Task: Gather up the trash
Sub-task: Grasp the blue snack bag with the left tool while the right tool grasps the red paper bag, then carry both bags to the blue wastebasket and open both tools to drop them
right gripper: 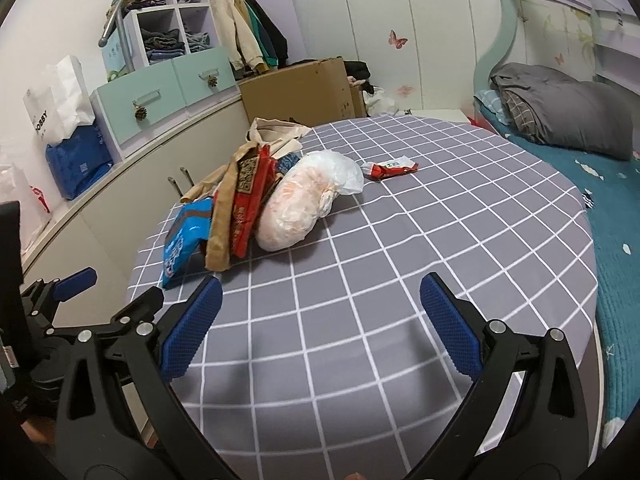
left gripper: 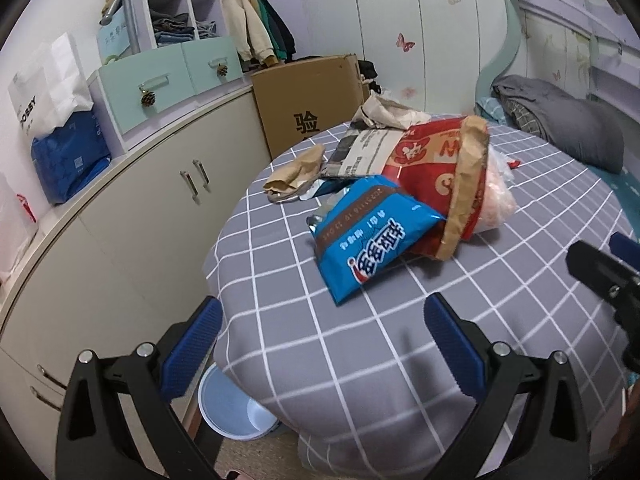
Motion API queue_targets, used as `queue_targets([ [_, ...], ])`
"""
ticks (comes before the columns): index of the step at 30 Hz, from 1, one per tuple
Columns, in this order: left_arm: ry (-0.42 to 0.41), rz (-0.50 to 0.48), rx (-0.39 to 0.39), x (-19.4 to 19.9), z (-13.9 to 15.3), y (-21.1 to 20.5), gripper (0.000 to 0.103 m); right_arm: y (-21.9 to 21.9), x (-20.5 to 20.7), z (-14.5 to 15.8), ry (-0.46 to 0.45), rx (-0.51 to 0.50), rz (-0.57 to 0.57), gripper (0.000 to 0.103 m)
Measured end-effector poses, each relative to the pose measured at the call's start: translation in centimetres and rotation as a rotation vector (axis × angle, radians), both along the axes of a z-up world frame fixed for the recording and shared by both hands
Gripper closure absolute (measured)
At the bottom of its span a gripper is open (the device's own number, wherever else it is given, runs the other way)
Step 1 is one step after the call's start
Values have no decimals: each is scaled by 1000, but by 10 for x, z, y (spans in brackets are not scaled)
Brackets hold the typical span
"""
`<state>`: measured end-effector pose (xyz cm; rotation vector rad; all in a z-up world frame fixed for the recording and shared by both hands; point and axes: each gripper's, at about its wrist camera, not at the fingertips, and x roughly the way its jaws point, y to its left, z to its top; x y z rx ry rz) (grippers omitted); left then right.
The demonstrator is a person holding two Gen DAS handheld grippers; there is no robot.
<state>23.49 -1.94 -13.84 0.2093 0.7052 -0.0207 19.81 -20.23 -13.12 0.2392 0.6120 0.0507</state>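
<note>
Your left gripper (left gripper: 322,344) is wide open and holds nothing. It hangs over the near edge of the surface (left gripper: 400,344), which wears a gray cloth with white squares. Your right gripper (right gripper: 320,332) is wide open too, and it holds nothing. It hangs over the near part of the same surface, just beside your left gripper.

The trash sits in a pile by the left edge of the surface. A blue snack bag (left gripper: 368,236) lies closest to you. A red and brown paper bag (left gripper: 444,176) leans on the blue one. A clear bag of pink stuff (right gripper: 296,208) rests against the red bag on its right side. Behind them lie crumpled brown paper (left gripper: 296,172) and a folded newspaper (left gripper: 364,152). A small red wrapper (right gripper: 390,169) lies alone, farther toward the far edge, apart from the pile.

On the floor under the left edge stands a pale blue bin (left gripper: 232,408).
</note>
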Motion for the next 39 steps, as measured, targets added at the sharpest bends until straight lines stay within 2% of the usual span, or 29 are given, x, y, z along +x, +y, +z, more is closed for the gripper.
queue_targets([
  [7, 12, -53, 22, 32, -6, -8, 5, -2, 21, 3, -2, 12, 2, 6],
  [9, 24, -65, 34, 39, -10, -12, 16, -1, 26, 5, -3, 14, 5, 6],
  [11, 42, -80, 32, 45, -15, -15, 33, 0, 31, 7, -7, 15, 10, 6],
  [12, 60, -92, 18, 49, -17, -15, 37, 1, 33, 8, -8, 13, 11, 6],
  [13, 69, -99, 8, 51, -19, -15, 50, 1, 35, 9, -10, 12, 14, 6],
  [14, 81, -105, -5, 53, -21, -14, 67, 2, 38, 10, -15, 13, 16, 6],
  [16, 85, -109, -33, 52, -21, -10, 80, 3, 43, 13, -21, 16, 20, 6],
  [17, 81, -116, -49, 51, -20, -8, 92, 4, 46, 15, -24, 20, 26, 6],
  [18, 77, -128, -73, 48, -18, -5, 96, 4, 50, 18, -31, 32, 38, 6],
  [24, 44, -141, -196, 28, -6, 18, 100, 16, 83, 25, -43, 97, 132, 6],
  [27, 22, -131, -240, 16, 2, 29, 100, 29, 97, 25, -39, 73, 158, 9],
  [30, 1, -112, -254, 9, 9, 39, 100, 40, 102, 24, -32, 46, 173, 23],
  [32, -3, -101, -266, 5, 11, 46, 100, 45, 103, 22, -20, 35, 181, 40],
  [33, -3, -95, -278, 3, 12, 50, 100, 47, 105, 22, -9, 24, 182, 58],
  [34, -4, -93, -291, 1, 13, 53, 100, 48, 104, 21, -7, 17, 176, 68],
  [39, -14, -74, -335, -7, 17, 71, 100, 47, 90, 32, -40, 13, 178, 72],
])
